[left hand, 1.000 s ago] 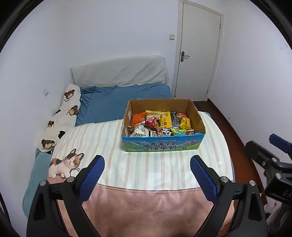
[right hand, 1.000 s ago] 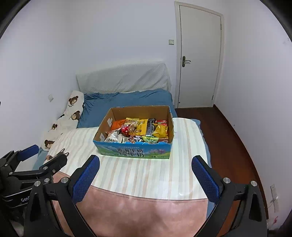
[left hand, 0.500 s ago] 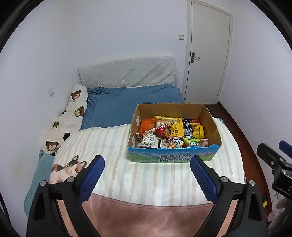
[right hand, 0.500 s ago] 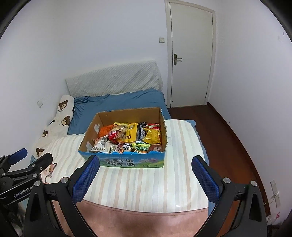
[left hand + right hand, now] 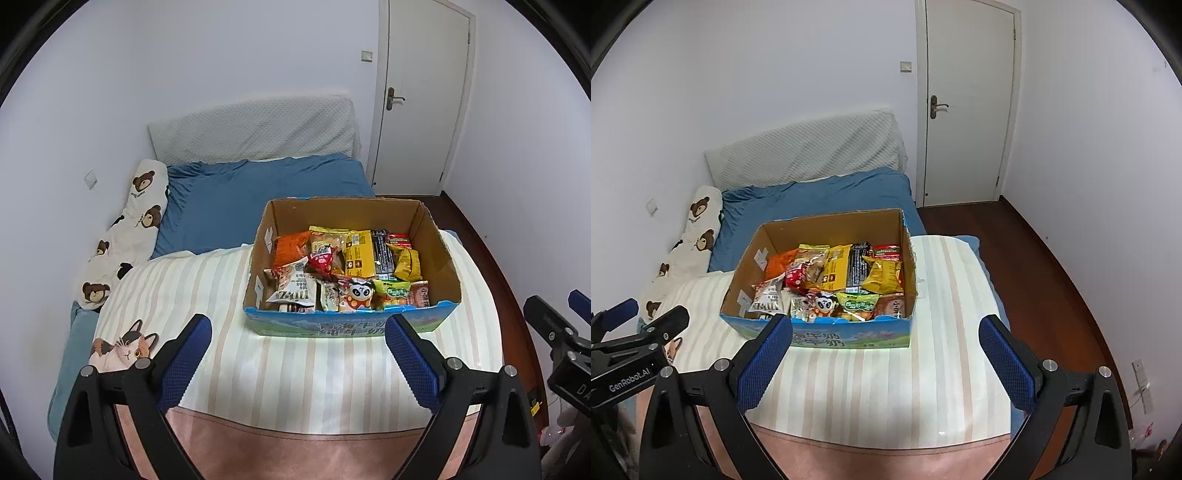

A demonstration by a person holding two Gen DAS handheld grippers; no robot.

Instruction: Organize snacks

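Note:
An open cardboard box point(image 5: 436, 243) with a blue printed front stands on the striped blanket on the bed; it also shows in the right wrist view point(image 5: 746, 258). Several snack packets fill it: an orange bag point(image 5: 291, 247), a yellow bag point(image 5: 406, 264), a panda packet point(image 5: 356, 293). My left gripper point(image 5: 298, 363) is open and empty, just short of the box's front. My right gripper point(image 5: 886, 363) is open and empty, also in front of the box.
A bear-print pillow point(image 5: 125, 229) and a blue sheet point(image 5: 240, 206) lie behind the box. A cat-print cloth point(image 5: 122, 349) lies at the left. A white door point(image 5: 967, 110) and a wooden floor point(image 5: 1052, 266) are to the right. The other gripper point(image 5: 631, 350) shows at each view's edge.
Both grippers have moved forward towards the box, which now looks larger and nearer. Both stayed open.

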